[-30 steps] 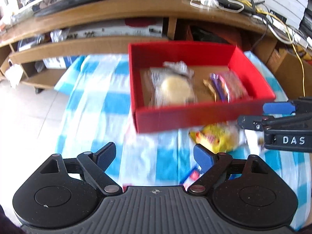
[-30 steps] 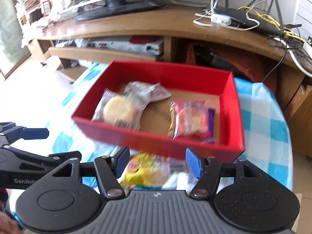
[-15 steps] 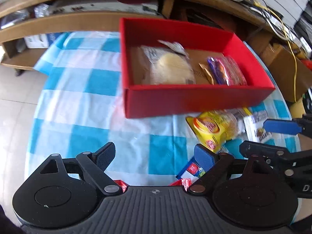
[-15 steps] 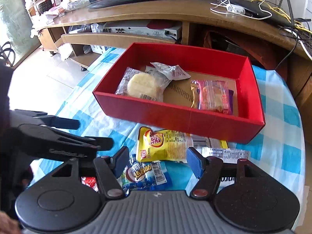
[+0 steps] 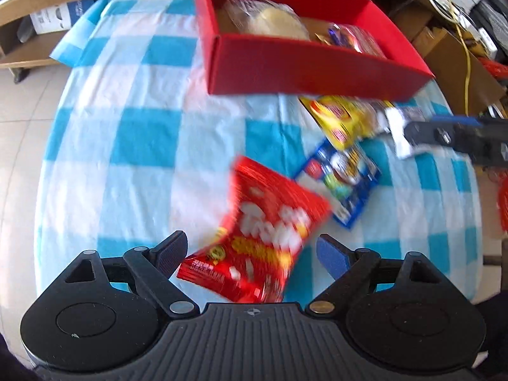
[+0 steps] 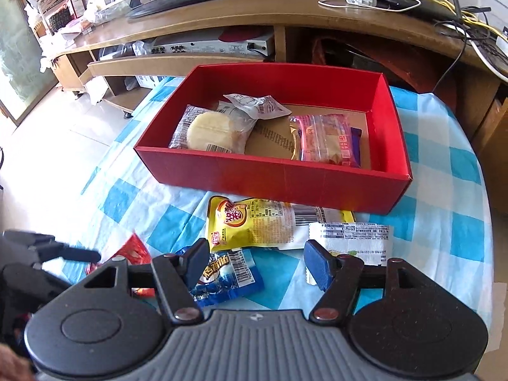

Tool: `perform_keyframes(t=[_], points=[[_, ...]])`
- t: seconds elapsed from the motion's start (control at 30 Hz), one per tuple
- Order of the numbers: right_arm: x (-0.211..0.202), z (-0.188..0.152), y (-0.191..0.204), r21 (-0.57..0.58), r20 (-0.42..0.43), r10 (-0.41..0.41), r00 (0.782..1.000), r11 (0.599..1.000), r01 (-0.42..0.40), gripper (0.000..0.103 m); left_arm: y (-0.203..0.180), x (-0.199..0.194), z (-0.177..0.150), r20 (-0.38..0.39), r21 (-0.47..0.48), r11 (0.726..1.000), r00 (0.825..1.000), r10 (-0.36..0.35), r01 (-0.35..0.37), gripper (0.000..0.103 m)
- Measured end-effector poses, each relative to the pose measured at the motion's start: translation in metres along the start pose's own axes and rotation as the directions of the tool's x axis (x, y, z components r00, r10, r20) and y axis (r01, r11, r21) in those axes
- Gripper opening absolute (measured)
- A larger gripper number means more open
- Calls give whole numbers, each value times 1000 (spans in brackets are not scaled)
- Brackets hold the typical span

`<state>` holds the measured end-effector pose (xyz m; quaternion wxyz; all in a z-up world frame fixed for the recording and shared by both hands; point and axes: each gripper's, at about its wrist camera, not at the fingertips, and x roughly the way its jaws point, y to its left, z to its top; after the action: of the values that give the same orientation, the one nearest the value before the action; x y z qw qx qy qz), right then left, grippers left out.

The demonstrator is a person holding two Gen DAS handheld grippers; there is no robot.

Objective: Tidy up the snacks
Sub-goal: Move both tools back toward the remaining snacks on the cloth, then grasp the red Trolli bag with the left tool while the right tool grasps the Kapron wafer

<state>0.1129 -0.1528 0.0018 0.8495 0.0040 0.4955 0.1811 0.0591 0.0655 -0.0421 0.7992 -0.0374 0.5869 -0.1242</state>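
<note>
**Meanwhile, loose snack packets lie beside a red box on the checked desk**

Left wrist view: the left gripper (image 5: pixel 250 250) points down at the desk (image 5: pixel 127 146), which is covered in a blue-and-white checked cloth. Its jaws stand wide open, and a red snack bag (image 5: pixel 266 235) lies on the cloth between and just ahead of them; the pads do not press it. The picture is blurred, so the print on the bag cannot be read. Just beyond it lies a blue packet (image 5: pixel 341 181), and past that a yellow packet (image 5: pixel 343 119), close against the near wall of the red box (image 5: pixel 304 70). The box sits toward the far edge of the desk and holds a clear-wrapped round cake (image 5: pixel 273 22) and a pink-and-purple packet (image 5: pixel 352 36). The right gripper (image 5: pixel 451 130) reaches in from the right edge, above a white packet (image 5: pixel 401 133).

Right wrist view: the right gripper (image 6: pixel 254 262) hangs over the near part of the desk (image 6: pixel 444 222) with its jaws apart and nothing clamped. Below them lie the blue packet (image 6: pixel 228 276), the yellow packet (image 6: pixel 250 222) and the white packet (image 6: pixel 352 241), all outside the red box (image 6: pixel 273 179). Inside it are the round cake (image 6: pixel 212 130), a small clear wrapper (image 6: pixel 257 106) and the pink-and-purple packet (image 6: pixel 327 141). At the left edge the left gripper (image 6: pixel 76 254) shows beside a corner of the red snack bag (image 6: pixel 135 249).
</note>
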Motion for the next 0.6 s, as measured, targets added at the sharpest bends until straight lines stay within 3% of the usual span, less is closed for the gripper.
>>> perform_keyframes(t=[0.23,0.33,0.4,0.43,0.6], points=[[-6,0,-8,19,16,-14,1000,1000,13,73,-25,14,-5,1,109,991,997,79,-79,94],[-8,3,-23,57,17,-32,999,998,31,74,-34,16,-8,21,153,979,990,136,-138,87],[-8,5,-36,90,14,-50,999,995,49,75,-38,15,-11,41,177,969,985,166,-170,68],[-7,6,-42,104,13,-63,998,993,61,75,-40,13,-12,53,184,967,984,171,-178,65],[-2,8,-66,166,-7,-102,995,981,101,75,-34,8,-8,63,142,981,990,127,-135,59]])
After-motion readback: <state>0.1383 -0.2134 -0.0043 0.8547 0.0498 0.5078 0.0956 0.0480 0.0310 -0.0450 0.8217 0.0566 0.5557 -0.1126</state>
